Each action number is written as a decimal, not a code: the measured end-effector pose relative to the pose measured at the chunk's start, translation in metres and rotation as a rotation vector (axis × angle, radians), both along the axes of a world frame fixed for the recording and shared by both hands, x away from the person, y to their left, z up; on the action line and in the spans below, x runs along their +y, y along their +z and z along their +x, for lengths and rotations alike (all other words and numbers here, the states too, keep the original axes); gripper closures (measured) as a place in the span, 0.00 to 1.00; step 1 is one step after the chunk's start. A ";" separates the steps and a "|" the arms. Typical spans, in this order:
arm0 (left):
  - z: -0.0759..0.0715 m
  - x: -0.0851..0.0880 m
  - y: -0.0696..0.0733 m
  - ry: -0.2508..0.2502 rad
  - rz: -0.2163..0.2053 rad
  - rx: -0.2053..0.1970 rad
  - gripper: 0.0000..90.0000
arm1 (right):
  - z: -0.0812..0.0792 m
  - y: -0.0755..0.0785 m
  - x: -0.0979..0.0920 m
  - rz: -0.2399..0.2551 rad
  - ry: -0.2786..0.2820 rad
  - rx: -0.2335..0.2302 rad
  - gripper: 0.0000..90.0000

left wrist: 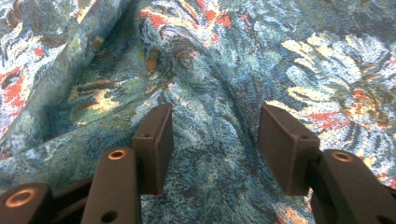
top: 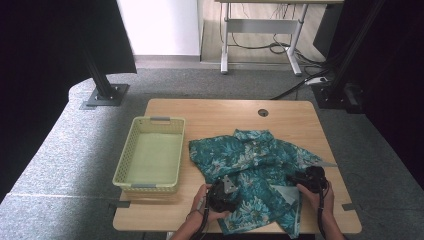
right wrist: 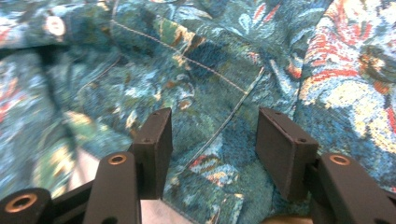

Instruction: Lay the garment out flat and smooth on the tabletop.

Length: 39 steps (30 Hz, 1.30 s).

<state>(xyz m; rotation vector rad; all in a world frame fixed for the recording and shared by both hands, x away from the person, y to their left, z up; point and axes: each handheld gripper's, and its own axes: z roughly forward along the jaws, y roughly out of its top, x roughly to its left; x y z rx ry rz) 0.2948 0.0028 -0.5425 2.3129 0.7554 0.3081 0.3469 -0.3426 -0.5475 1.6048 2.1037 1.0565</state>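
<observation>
a floral shirt [top: 252, 165] is spread over the counter's [top: 210, 117] near right part. both the left gripper [left wrist: 215, 135] and right gripper [right wrist: 212, 135] are held released above its fabric, nothing clamped.

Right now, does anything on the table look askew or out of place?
The floral shirt lies rumpled and crooked, one corner folded over to its pale inside and the hem hanging off the near table edge. The basket sits straight. Nothing looks spilled or damaged.

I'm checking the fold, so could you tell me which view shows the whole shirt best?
The high view: the shirt lies spread on the table beside the basket. Both gripper views show close-up floral fabric.
</observation>
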 end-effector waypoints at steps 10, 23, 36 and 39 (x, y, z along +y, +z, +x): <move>-0.007 0.018 0.004 -0.088 0.036 0.027 0.54 | 0.014 0.004 0.003 -0.141 -0.025 0.022 0.54; -0.013 0.025 0.004 -0.117 0.042 0.034 0.48 | 0.042 0.004 -0.018 -0.193 -0.041 0.016 0.54; 0.009 0.014 0.005 0.028 -0.061 -0.005 0.45 | -0.005 0.018 -0.001 -0.193 0.032 -0.066 0.48; 0.019 0.012 0.005 0.061 -0.082 -0.005 0.45 | -0.021 0.015 0.010 -0.194 0.098 -0.055 0.47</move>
